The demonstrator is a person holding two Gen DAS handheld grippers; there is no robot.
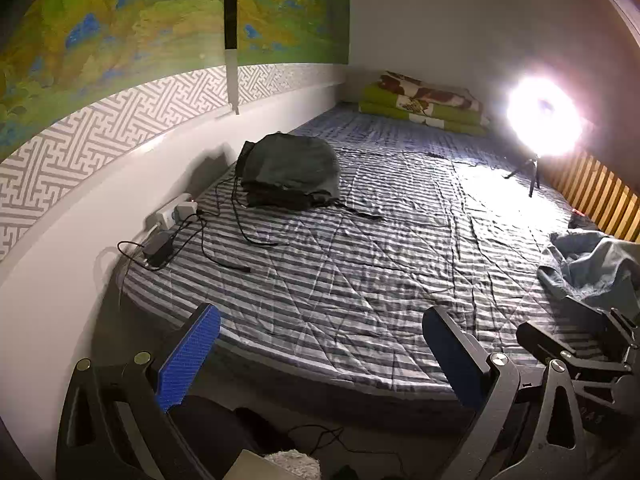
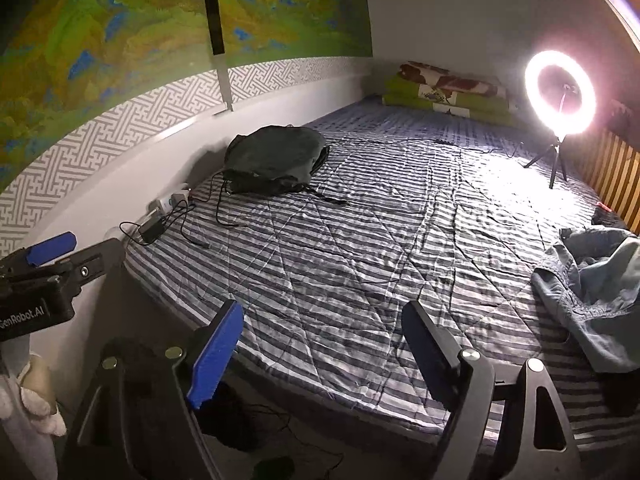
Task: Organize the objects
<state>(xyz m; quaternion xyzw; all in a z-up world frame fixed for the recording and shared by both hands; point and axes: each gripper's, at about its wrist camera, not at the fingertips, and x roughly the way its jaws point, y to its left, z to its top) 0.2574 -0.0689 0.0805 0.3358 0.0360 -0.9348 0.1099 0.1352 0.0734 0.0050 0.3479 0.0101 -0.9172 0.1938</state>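
A folded pile of dark garments [image 1: 290, 170] [image 2: 274, 160] lies on the striped bed cover [image 1: 360, 272] [image 2: 340, 264] near the left wall. At the bed's right side, a crumpled blue denim garment [image 1: 592, 264] [image 2: 596, 288] is bunched up. My left gripper [image 1: 320, 320] hovers over the bed's near edge, open, with only the cover showing between its blue pads. My right gripper [image 2: 324, 312] is also open and holds nothing; the denim lies just to its right, apart from it.
A power strip [image 1: 176, 212] with chargers and loose black cables [image 1: 240, 232] sits along the left wall. A lit ring light on a tripod [image 2: 560, 96] stands at the far right. Folded green quilts [image 1: 424, 104] lie at the bed's head. A slatted wooden rail [image 1: 600, 196] borders the right side.
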